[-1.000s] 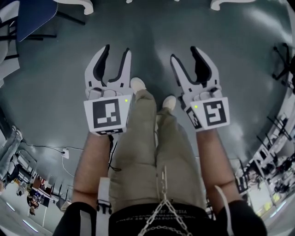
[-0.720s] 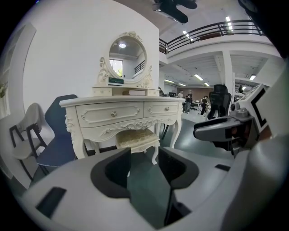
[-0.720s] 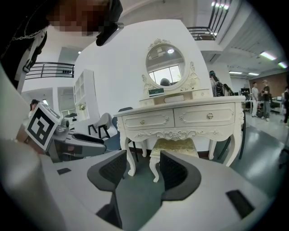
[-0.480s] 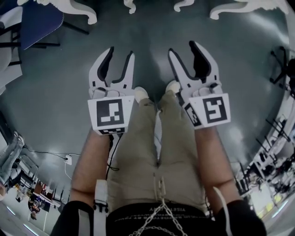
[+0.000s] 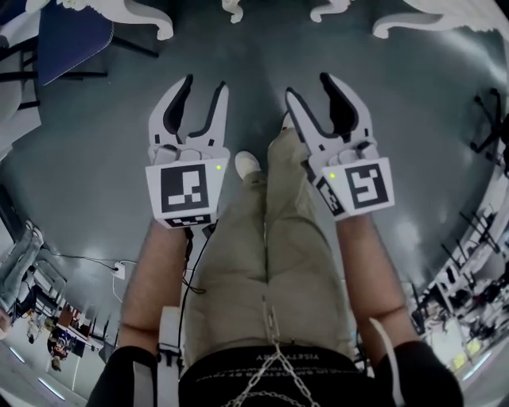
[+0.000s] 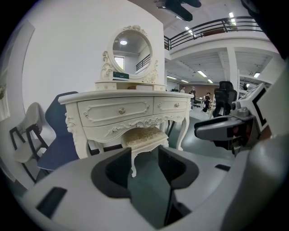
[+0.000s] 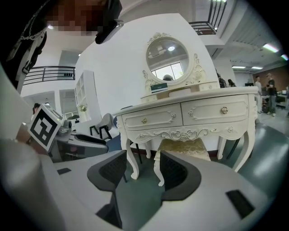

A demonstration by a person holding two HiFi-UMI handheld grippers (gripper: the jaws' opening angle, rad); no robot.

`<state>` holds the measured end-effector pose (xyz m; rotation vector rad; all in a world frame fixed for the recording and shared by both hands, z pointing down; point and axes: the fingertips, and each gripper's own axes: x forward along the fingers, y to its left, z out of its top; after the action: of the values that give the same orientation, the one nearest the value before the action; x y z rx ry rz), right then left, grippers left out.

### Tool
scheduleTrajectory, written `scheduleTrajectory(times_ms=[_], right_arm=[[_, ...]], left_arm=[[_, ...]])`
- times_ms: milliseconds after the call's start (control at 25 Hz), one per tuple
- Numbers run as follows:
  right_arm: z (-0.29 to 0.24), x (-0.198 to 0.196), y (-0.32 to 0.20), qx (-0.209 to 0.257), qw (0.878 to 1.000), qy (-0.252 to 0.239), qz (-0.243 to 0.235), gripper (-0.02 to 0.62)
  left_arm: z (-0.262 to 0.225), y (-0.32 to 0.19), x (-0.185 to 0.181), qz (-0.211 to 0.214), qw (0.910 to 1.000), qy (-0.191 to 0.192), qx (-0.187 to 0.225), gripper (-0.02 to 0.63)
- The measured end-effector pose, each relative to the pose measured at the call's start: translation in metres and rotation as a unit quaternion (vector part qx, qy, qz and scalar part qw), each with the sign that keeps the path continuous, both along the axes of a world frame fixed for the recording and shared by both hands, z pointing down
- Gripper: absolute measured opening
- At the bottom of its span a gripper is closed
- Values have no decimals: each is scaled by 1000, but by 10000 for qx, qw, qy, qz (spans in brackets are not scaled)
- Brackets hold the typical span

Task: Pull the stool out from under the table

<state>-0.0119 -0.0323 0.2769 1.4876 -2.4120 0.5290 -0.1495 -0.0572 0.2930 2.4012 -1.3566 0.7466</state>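
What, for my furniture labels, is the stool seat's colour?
The stool seat is pale gold, patterned; clearest in the left gripper view.

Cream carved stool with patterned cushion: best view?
Left gripper view: the cream carved stool shows seat and front leg under the white dressing table. Right gripper view's jaw hides part. Head view shows only carved white feet.

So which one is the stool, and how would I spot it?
Find the big cream dressing table with the round mirror on top. Tucked under its middle is the stool. It is small and backless, with a pale patterned cushion and curly cream legs, unlike the dark blue chair beside the table.
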Motion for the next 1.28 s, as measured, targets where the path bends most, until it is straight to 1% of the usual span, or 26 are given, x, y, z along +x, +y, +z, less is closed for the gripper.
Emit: scheduleTrajectory(times_ms=[200,400,560,1000,1280], right_arm=[[-5,11,-19,2,10000,-3,-1,209],[-5,31,-38,-22,9999,24,-95,209],[-5,40,-49,-20,9998,7,-201,209],[5,56,-78,-181,9989,-81,-427,209],[14,74,-101,-278,9982,-75,-527,209]], left_arm=[[-1,-16,5,-88,10000,-24,-41,176],[-7,-33,23,-119,9998,-119,61,176],[-6,-43,30,-287,9995,-102,11,176],[3,-66,39,-568,9981,-226,-119,176],[14,-86,49,-702,9968,-349,-182,176]])
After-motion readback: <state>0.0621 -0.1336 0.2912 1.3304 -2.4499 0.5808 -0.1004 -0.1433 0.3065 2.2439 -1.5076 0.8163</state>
